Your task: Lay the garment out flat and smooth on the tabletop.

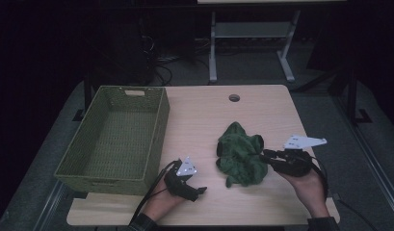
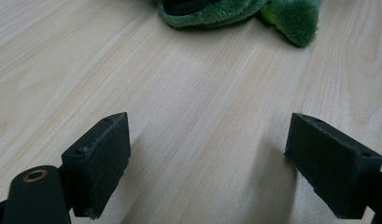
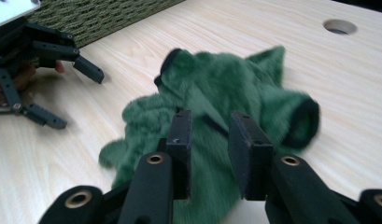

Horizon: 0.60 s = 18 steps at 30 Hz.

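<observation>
On the table (image 1: 204,120), right of the basket (image 1: 115,137), your right gripper (image 3: 211,140) stands slightly parted at the soft, light green plush (image 1: 240,154); pinch a thick fold. Left gripper (image 2: 209,154) gapes empty.

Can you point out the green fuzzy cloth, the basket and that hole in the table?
Cloth (image 1: 240,154), high view, its middle.
Basket (image 1: 158,126), high view, right wall.
Hole (image 1: 234,98), high view, its centre.

A green woven basket (image 1: 115,139) sits on the wooden table's (image 1: 199,115) left side.
</observation>
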Each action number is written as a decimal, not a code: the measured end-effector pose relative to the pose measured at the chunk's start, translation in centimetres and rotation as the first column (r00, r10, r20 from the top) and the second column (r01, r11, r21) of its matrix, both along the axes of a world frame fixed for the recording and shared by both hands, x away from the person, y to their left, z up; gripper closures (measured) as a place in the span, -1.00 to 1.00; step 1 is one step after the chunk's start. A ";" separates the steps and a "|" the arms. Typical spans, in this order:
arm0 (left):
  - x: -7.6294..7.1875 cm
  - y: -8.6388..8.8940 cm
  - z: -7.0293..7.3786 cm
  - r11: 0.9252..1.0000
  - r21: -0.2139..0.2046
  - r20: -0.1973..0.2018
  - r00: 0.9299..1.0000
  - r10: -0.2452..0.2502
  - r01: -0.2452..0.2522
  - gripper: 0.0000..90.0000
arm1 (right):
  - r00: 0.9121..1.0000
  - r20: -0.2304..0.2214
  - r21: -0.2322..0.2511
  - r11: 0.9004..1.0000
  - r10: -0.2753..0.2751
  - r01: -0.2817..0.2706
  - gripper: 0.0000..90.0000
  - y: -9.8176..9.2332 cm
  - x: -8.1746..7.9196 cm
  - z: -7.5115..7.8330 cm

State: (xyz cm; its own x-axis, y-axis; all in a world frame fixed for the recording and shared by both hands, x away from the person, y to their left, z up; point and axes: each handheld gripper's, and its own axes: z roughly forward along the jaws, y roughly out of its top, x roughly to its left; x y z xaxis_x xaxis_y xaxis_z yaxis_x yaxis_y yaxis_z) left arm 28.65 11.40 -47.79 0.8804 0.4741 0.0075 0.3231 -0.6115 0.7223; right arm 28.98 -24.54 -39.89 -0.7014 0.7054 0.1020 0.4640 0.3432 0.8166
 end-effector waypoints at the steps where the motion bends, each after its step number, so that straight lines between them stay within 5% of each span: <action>1: 0.0 0.0 0.0 1.000 0.000 0.000 1.000 0.000 0.000 -0.70 | 1.000 0.000 0.000 1.000 0.000 0.000 0.54 0.0 0.0 0.0; 9: -0.1 0.0 0.0 1.000 -0.005 -0.007 1.000 0.005 -0.005 -0.70 | 0.996 -0.078 -0.043 0.998 0.043 -0.046 0.48 3.2 3.0 -1.2; 11: -0.1 0.0 0.0 1.000 -0.006 -0.008 1.000 0.005 -0.005 -0.70 | 0.995 -0.093 -0.053 0.998 0.039 -0.044 0.54 3.3 3.1 -1.5; 13: -0.1 0.0 0.0 1.000 -0.002 -0.007 1.000 0.002 -0.002 -0.70 | 0.991 -0.124 -0.057 0.997 0.040 -0.047 0.80 3.2 3.2 -2.0; 18: -0.1 0.0 0.0 1.000 -0.006 -0.008 1.000 0.005 -0.005 -0.70 | 0.992 -0.112 -0.048 0.997 0.055 -0.061 0.90 2.8 3.0 -1.7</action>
